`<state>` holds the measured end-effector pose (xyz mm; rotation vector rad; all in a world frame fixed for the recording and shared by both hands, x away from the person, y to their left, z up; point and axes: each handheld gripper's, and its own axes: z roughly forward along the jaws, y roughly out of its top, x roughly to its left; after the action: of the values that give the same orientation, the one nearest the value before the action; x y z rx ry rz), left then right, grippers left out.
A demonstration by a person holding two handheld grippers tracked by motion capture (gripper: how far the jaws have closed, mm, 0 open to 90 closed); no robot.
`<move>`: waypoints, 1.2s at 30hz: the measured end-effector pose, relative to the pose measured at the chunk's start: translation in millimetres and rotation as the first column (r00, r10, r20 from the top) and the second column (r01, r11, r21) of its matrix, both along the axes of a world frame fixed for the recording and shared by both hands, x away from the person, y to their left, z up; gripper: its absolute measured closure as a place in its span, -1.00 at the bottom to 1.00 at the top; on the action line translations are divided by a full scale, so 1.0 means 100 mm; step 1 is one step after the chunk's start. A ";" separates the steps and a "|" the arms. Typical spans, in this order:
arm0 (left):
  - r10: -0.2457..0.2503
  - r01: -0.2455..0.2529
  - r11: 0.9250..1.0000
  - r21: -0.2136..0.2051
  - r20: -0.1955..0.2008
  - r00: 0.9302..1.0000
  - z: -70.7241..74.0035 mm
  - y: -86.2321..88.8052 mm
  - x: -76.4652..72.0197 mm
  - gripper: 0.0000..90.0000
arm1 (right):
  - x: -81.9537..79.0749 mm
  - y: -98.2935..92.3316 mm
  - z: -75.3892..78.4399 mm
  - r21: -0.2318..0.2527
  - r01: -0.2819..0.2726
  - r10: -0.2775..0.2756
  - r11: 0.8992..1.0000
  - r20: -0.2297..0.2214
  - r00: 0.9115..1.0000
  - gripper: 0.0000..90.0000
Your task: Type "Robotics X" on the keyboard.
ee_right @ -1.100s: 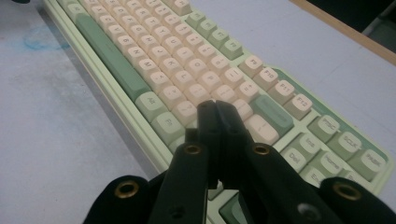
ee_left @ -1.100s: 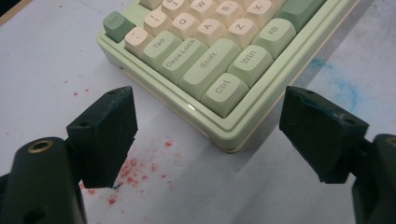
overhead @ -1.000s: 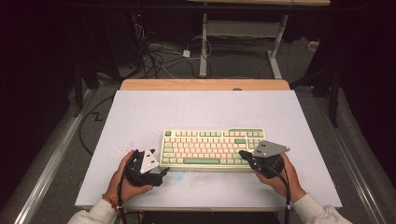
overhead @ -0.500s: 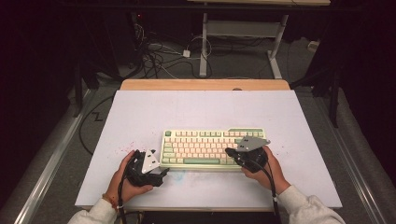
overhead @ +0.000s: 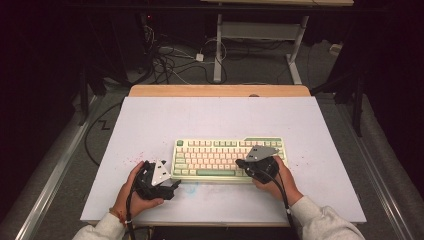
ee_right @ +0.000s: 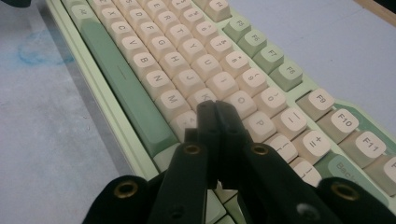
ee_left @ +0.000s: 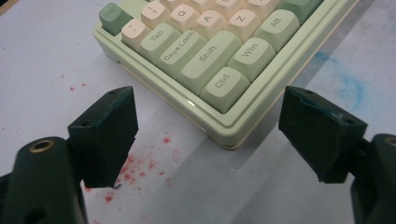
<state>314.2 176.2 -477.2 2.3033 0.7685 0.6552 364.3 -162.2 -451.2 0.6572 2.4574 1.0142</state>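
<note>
Two hand-held grippers flank the keyboard point(overhead: 229, 159), which lies near the front middle of the counter point(overhead: 150, 120) in the high view: the left hand-held gripper point(overhead: 172, 186) just off its left end, the right hand-held gripper point(overhead: 240, 163) over its right keys. Left gripper view: jaws wide, the keyboard's Ctrl corner point(ee_left: 226, 85) ahead between them, untouched. Right gripper view: jaws pressed together, empty, tips above the keys near M point(ee_right: 172, 100).

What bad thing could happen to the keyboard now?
The right gripper has its jaws shut together over the cream keys of the pale green keyboard, so it may press two neighbouring keys at once. The left gripper, jaws open, sits by the keyboard's Ctrl corner and could nudge it askew on the white table cover.
</note>
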 end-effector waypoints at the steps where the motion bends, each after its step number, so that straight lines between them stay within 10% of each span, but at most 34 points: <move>1: -0.002 0.002 1.000 0.000 0.000 1.000 0.00 0.00 0.00 -0.59 | 0.00 0.00 0.00 0.001 0.000 0.000 1.000 -0.001 1.000 1.00; 36: -0.019 0.019 1.000 0.018 -0.013 1.000 -0.02 -0.02 0.00 -0.59 | 0.02 -0.09 0.03 0.002 0.023 -0.023 1.000 0.019 1.000 1.00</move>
<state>313.8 174.1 -479.2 2.3307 0.7487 0.6423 366.1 -171.1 -448.3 0.6714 2.4271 1.0089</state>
